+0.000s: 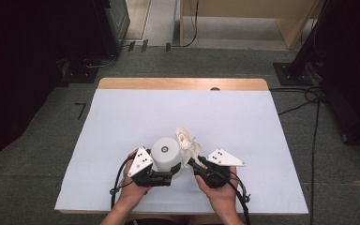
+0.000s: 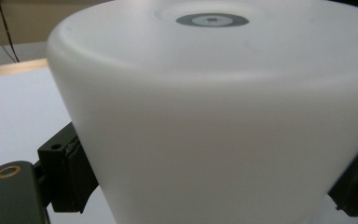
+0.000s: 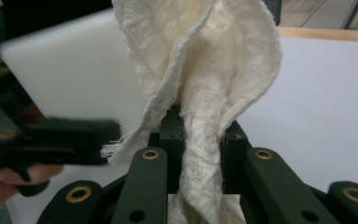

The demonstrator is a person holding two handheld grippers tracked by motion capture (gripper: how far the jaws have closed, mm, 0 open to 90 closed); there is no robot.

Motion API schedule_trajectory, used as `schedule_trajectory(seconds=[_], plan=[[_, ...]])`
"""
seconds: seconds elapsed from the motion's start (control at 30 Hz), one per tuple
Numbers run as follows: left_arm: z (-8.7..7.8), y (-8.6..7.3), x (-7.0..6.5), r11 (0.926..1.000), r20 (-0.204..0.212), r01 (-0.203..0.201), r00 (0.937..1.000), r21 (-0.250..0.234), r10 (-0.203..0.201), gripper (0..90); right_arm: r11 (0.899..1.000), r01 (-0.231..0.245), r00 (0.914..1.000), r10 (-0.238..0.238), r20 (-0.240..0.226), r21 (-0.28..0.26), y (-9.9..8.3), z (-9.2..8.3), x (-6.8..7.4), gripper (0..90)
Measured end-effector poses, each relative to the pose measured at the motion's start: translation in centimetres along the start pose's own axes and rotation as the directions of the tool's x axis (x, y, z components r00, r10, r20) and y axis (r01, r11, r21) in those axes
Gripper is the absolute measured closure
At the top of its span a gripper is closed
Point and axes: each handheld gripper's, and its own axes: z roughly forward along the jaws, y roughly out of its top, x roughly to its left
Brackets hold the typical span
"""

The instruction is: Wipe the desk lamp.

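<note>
White plastic cup (image 1: 165,153), upside down on the bench (image 1: 122,122), sits clamped in the left hand-held gripper (image 1: 168,178) while the right hand-held gripper (image 1: 193,164) pinches a cream cloth (image 1: 187,142) beside it, so hard wiping could tip the cup or tug the cloth free.
</note>
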Motion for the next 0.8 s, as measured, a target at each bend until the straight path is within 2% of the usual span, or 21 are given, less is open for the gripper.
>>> schedule_trajectory(seconds=[0.13, 0.27, 0.3, 0.43, 0.57, 0.67, 0.8], plan=[[0.4, -0.1, -0.2, 1.0000, 0.010, -0.007, 0.9999, 0.007, 0.006, 8.3, 1.000, -0.003, 1.0000, 0.003, -0.003, -0.006, 0.1, -0.4, -0.3, 76.7], [-0.1, 0.6, -0.3, 0.9986, 0.031, -0.007, 0.9995, -0.053, 0.008, 8.3, 0.999, -0.026, 0.9996, 0.026, 0.011, 0.025, -0.6, 0.0, -0.8, 76.8], [-0.4, 0.8, -0.3, 0.9975, 0.036, -0.017, 0.9992, -0.068, 0.020, 8.3, 0.999, -0.024, 0.9996, 0.024, 0.014, 0.029, -0.7, 0.1, -0.9, 76.8], [-1.0, 1.2, -0.1, 0.9949, 0.041, -0.012, 0.9990, -0.100, 0.016, 8.3, 0.998, -0.033, 0.9994, 0.033, 0.006, 0.049, -1.0, 0.7, -0.8, 76.7], [-0.8, 0.9, 0.1, 0.9968, 0.037, 0.001, 0.9993, -0.080, 0.002, 8.3, 0.998, -0.028, 0.9996, 0.028, 0.009, 0.048, -0.9, 1.0, -0.5, 76.7], [-0.3, 0.3, 0.0, 0.9993, 0.016, 0.000, 0.9999, -0.037, 0.000, 8.3, 0.999, -0.026, 0.9996, 0.026, 0.010, 0.027, -0.5, 0.6, -0.3, 76.8], [-0.1, 0.0, -0.2, 0.9998, 0.010, -0.004, 0.9999, -0.017, 0.004, 8.3, 1.000, -0.020, 0.9998, 0.020, 0.001, -0.001, 0.2, 0.0, -0.2, 76.8]])
